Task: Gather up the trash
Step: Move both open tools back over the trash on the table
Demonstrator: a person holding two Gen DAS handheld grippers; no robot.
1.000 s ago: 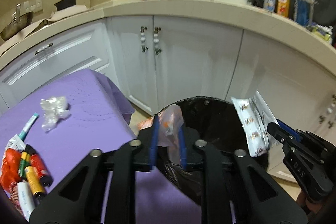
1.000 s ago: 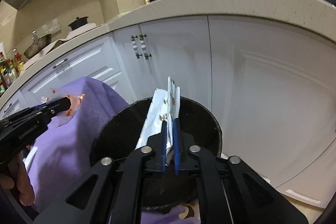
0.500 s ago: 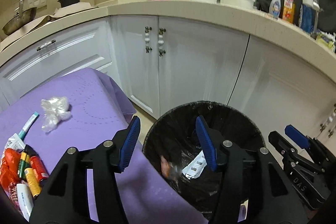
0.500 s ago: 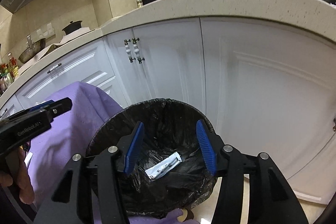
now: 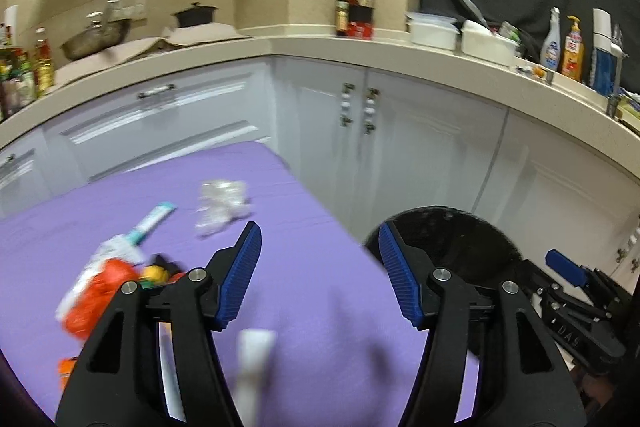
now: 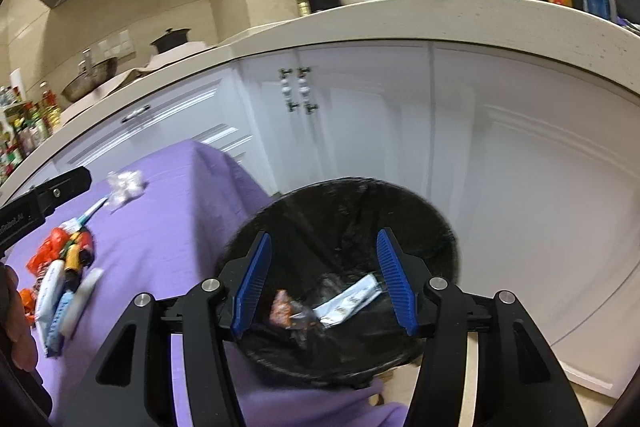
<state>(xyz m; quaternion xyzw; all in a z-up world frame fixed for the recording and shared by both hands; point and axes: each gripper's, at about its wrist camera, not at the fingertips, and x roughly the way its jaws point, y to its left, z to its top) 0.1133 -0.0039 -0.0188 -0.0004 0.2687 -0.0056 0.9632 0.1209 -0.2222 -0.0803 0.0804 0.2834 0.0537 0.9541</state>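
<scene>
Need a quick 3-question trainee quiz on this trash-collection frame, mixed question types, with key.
1. True or false: the right hand-held gripper is shut on a wrapper.
2. Multiple choice: the blue-and-white wrapper lies
A. on the purple cloth
B. inside the black bin
C. on the counter
3. Fill in: the crumpled clear plastic rests on the ______ cloth.

Key
1. False. Its jaws stand open over the black bin, and the left hand-held gripper is open too.
2. B. It lies beside an orange wrapper on the bin liner.
3. Purple. A pile of mixed trash also sits on that cloth.
</scene>
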